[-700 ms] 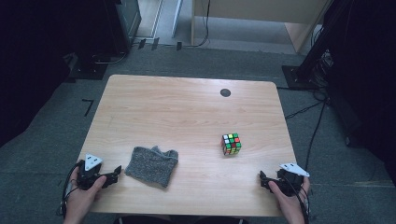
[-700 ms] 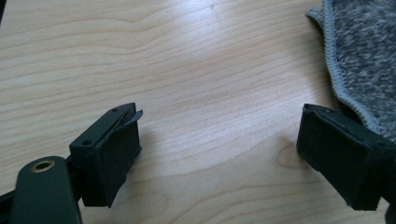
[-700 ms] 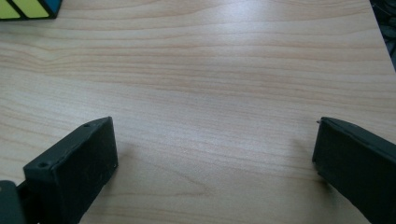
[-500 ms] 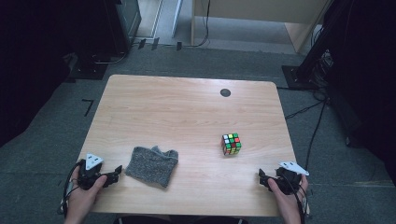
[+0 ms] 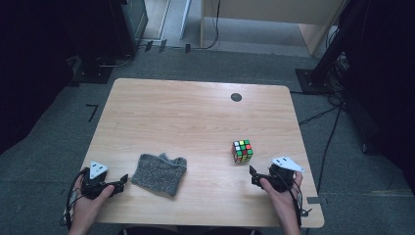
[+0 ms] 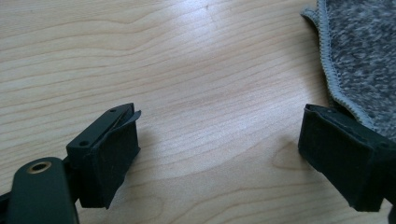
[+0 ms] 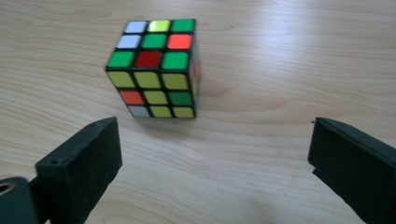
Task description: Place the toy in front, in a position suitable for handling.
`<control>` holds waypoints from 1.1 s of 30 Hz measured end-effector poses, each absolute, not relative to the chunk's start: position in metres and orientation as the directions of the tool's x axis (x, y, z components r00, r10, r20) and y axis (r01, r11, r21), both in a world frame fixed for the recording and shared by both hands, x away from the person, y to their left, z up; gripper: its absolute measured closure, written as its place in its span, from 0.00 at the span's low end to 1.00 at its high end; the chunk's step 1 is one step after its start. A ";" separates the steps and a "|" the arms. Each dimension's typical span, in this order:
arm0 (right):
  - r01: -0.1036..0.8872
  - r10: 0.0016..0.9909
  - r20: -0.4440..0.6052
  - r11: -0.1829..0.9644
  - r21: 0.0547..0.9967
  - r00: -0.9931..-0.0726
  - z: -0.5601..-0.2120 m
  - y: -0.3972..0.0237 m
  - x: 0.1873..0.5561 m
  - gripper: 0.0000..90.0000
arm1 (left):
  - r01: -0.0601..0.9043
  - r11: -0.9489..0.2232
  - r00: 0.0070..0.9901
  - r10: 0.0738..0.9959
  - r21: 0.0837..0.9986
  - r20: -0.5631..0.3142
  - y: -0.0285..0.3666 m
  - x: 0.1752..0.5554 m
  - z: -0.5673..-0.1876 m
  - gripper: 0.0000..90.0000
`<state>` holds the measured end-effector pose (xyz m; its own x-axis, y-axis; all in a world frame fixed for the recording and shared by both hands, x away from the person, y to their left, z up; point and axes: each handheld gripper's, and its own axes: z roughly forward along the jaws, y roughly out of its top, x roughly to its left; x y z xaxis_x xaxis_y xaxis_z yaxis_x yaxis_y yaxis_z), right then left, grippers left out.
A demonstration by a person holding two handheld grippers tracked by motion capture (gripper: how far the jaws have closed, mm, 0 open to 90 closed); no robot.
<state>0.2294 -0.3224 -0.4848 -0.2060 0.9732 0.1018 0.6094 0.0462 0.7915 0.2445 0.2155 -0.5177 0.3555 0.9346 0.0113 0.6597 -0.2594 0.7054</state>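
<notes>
Wood: the table (image 5: 195, 122) is pale wood with a wavy grain, and it stands on a grey floor.
Cube: a puzzle cube (image 5: 242, 151) with many colours sits flat on the table, toward the right side and near the front. Up close (image 7: 153, 67) its top shows white, yellow, green and red squares, and the near face is mostly yellow.
Cloth: a fuzzy grey cloth (image 5: 159, 172) lies flat on the table near the front, left of the middle. It has a stitched edge (image 6: 359, 60).
Right gripper: the right gripper (image 5: 255, 176) is held low, just in front of the cube and a bit to its right. Its jaws stand wide apart with only bare wood between them (image 7: 212, 158). The cube is ahead of the jaws, a little toward the left one, and not touching either.
Left gripper: the left gripper (image 5: 121, 182) is held low near the front left corner, pointing at the cloth. Its jaws are spread wide too, with nothing between them (image 6: 217, 149). The cloth edge runs just by the right jaw; I think they are very close, but I cannot tell if they touch.
Hands: a person's left hand (image 5: 90, 196) and right hand (image 5: 279, 188) hold the grippers from the front edge.
Dot: a small dark round spot (image 5: 236, 97) is in the table near the far edge.
</notes>
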 end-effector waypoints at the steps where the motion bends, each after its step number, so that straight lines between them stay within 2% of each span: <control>1: 0.606 0.970 0.106 0.049 0.794 -0.217 -0.484 -0.319 0.232 0.01 | 0.659 -0.261 0.357 0.934 0.705 0.012 0.215 0.244 -0.518 0.13; 13: 0.596 0.949 0.116 0.085 0.798 -0.292 -0.492 -0.285 0.257 0.00 | 0.660 -0.264 0.361 0.933 0.703 0.012 0.215 0.244 -0.518 0.12; 20: 0.619 0.964 0.101 0.075 0.782 -0.244 -0.504 -0.275 0.270 0.00 | 0.660 -0.264 0.361 0.933 0.703 0.012 0.215 0.244 -0.518 0.12; 30: 0.639 0.990 0.073 0.023 0.769 -0.123 -0.517 -0.270 0.279 0.25 | 0.660 -0.264 0.361 0.933 0.703 0.012 0.215 0.244 -0.518 0.12; 33: 0.636 0.989 0.071 0.029 0.771 -0.130 -0.519 -0.268 0.280 0.34 | 0.655 -0.269 0.368 0.930 0.706 0.012 0.215 0.244 -0.517 0.14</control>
